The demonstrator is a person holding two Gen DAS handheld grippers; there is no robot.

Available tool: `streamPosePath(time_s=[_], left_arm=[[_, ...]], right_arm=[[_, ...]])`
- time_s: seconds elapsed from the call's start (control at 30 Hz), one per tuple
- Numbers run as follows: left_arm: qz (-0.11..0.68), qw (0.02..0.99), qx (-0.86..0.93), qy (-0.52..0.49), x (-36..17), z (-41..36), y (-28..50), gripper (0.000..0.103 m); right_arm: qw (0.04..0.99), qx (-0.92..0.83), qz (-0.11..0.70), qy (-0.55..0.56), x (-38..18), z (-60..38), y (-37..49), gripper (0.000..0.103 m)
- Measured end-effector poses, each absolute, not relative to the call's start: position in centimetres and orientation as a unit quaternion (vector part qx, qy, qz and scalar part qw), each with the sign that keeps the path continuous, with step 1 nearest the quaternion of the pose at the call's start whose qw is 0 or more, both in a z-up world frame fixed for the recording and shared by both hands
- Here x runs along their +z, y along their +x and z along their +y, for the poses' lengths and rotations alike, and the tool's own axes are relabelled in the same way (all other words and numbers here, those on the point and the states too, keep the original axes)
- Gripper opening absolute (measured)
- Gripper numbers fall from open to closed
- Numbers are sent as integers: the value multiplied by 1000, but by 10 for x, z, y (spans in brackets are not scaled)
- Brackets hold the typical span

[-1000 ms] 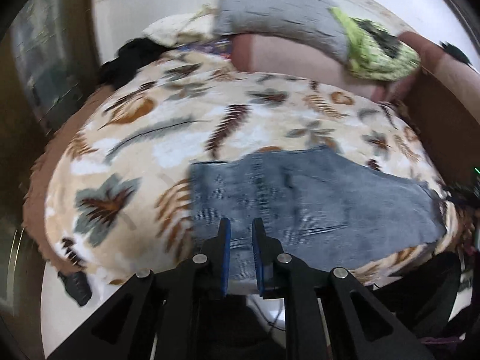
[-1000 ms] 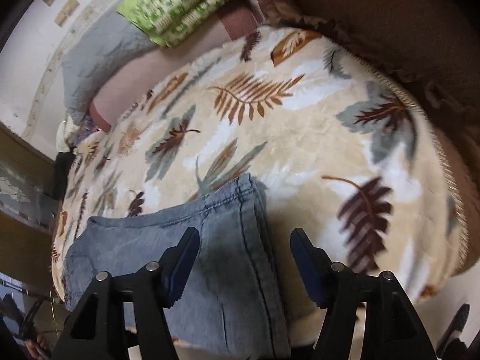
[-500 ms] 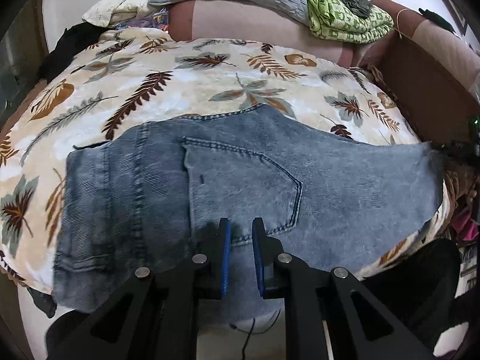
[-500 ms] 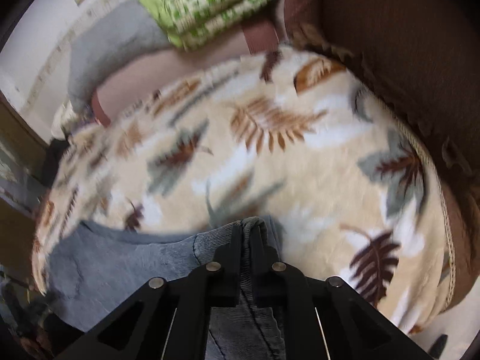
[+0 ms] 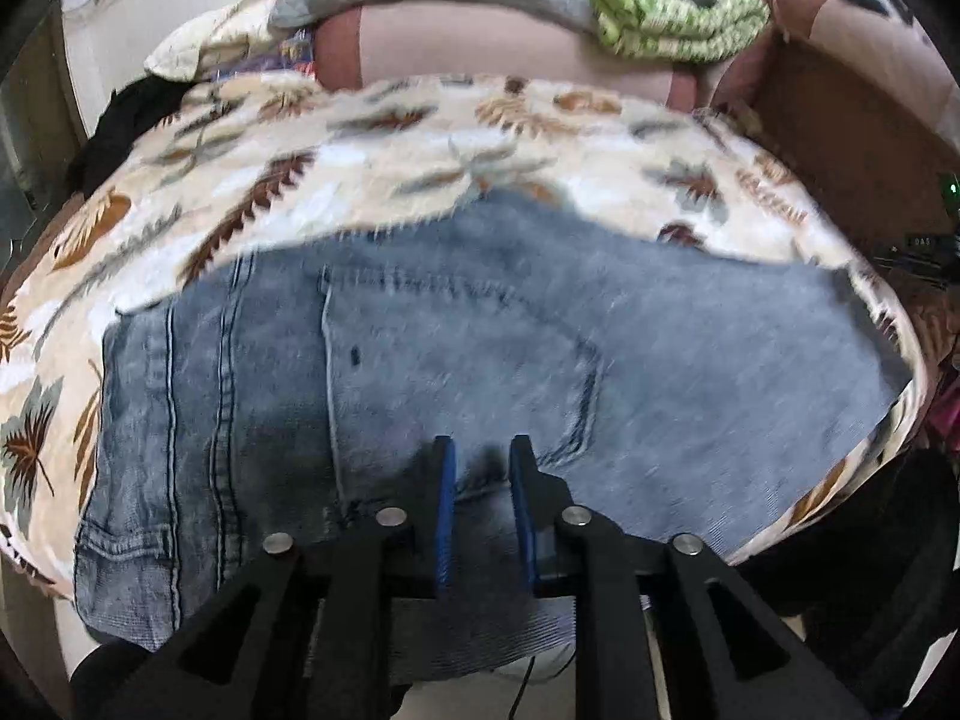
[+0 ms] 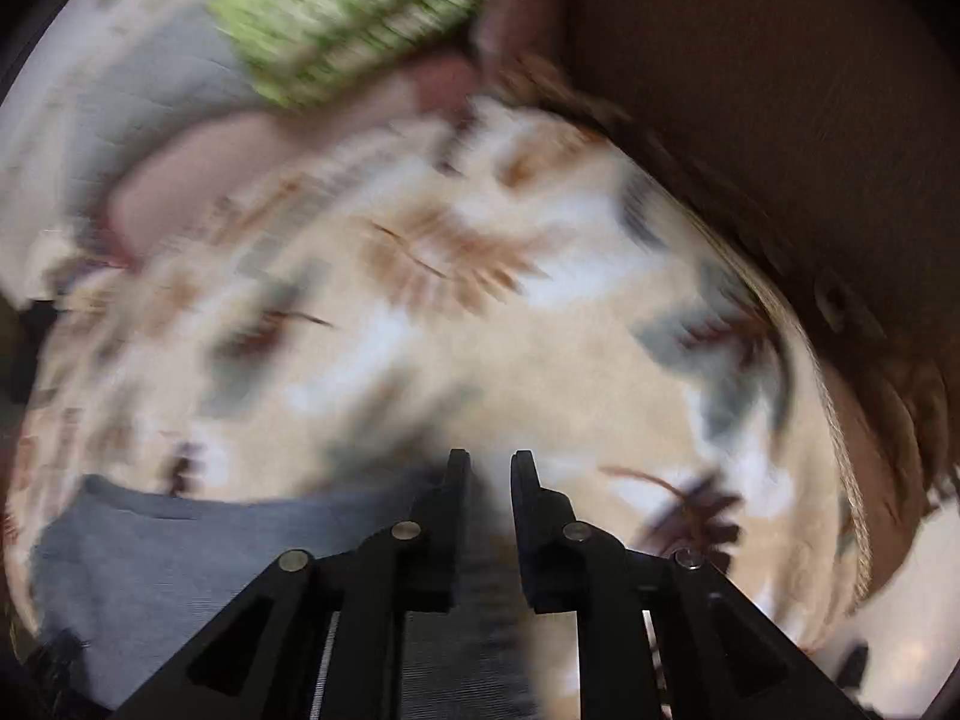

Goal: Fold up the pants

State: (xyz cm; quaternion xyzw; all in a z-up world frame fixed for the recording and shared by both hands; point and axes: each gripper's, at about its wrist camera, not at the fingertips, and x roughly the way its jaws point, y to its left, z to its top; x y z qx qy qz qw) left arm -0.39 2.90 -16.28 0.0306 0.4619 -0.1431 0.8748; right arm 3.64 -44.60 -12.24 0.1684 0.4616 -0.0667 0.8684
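Closer now, pants cover more leaf-print blanket.

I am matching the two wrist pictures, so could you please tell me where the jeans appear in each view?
Left wrist view: the jeans fill the middle and lower part of the picture, spread over the leaf-print blanket.
Right wrist view: the jeans show only in the lower left, blurred, running under the hand-held gripper.
Shared landmark: the green patterned cloth at the top of both views.
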Motion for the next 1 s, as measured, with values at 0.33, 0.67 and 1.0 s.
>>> streamPosePath(time_s=[0.33,0.67,1.0], left_arm=[[449,878,-166,-7,-161,21,-14,39],[470,866,-169,-8,-181,19,-19,59],[461,869,-177,6,-178,16,-19,59]], right_arm=[[818,252,502,119,-135,-231,95,16],[800,282,522,86,-170,-158,158,61],[777,275,566,22,-195,-118,179,7]])
